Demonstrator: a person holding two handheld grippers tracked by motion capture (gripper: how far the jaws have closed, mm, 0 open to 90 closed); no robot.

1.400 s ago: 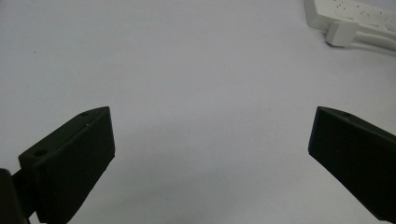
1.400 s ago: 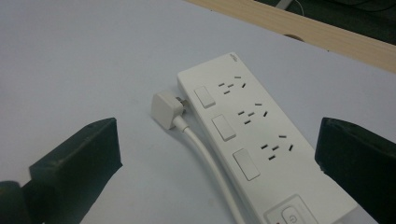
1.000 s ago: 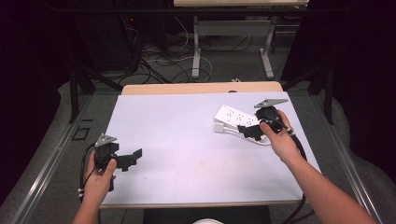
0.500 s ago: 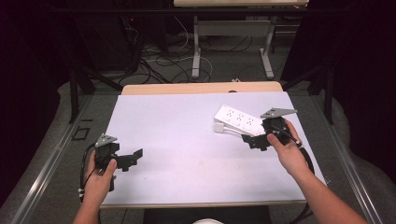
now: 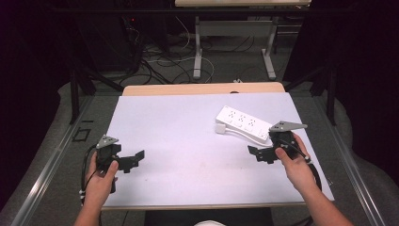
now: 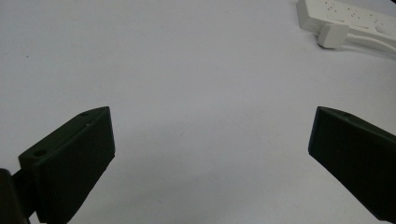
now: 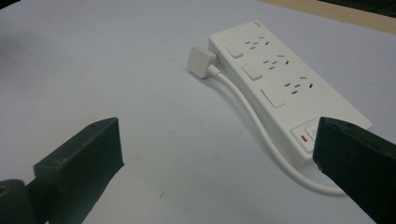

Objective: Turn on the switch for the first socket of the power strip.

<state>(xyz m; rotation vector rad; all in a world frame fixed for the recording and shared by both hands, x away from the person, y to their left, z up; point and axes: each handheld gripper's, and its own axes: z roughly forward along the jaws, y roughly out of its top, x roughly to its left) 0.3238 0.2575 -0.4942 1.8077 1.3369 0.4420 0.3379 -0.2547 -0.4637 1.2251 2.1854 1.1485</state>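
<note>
White table sheet [image 5: 188, 141] under dim light, dark floor with cables behind. Power strip [image 5: 244, 123] lying flat toward 2 o'clock of the sheet, its white plug [image 7: 201, 60] and thin cord [image 7: 252, 121] beside the near edge. Probably light, rigid plastic, smooth and a little slippery; best taken across the narrow body, not by the soft cord. Right gripper [image 5: 259, 154] hovering just at 5 o'clock of the strip, jaws wide apart, holding nothing. Left gripper [image 5: 134, 159] low at 8 o'clock, well apart, jaws also wide, empty.
</note>
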